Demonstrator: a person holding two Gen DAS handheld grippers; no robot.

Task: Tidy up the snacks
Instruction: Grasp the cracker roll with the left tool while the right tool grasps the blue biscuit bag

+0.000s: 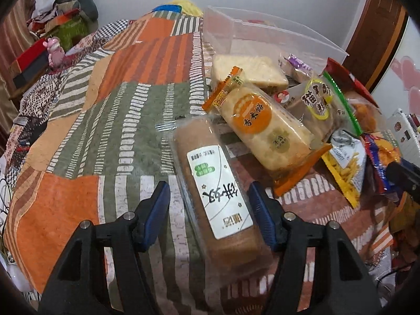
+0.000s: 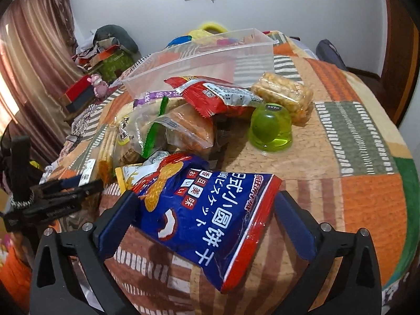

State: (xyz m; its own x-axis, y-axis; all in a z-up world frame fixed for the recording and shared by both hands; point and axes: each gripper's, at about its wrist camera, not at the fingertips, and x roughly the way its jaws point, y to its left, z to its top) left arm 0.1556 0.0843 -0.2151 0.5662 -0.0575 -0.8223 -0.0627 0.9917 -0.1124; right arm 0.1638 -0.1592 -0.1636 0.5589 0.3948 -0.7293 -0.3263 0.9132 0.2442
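The long cake pack [image 1: 223, 197] hides behind the black gripper arms at its near end. The red bag [image 1: 344, 74] is half hidden by the clear box [image 1: 262, 36]. The heap of things by the curtain [image 2: 105, 52] is too blurry to tell.

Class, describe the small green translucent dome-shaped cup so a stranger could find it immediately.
Start at the clear plastic bin on the patchwork quilt. The snack pile lies in front of it; at the pile's right edge stands the green translucent dome-shaped cup. It is the only smooth, see-through green thing among crinkly packets.

A home bedroom: patchwork quilt [image 1: 105, 84], curtains [image 2: 34, 52], clutter.
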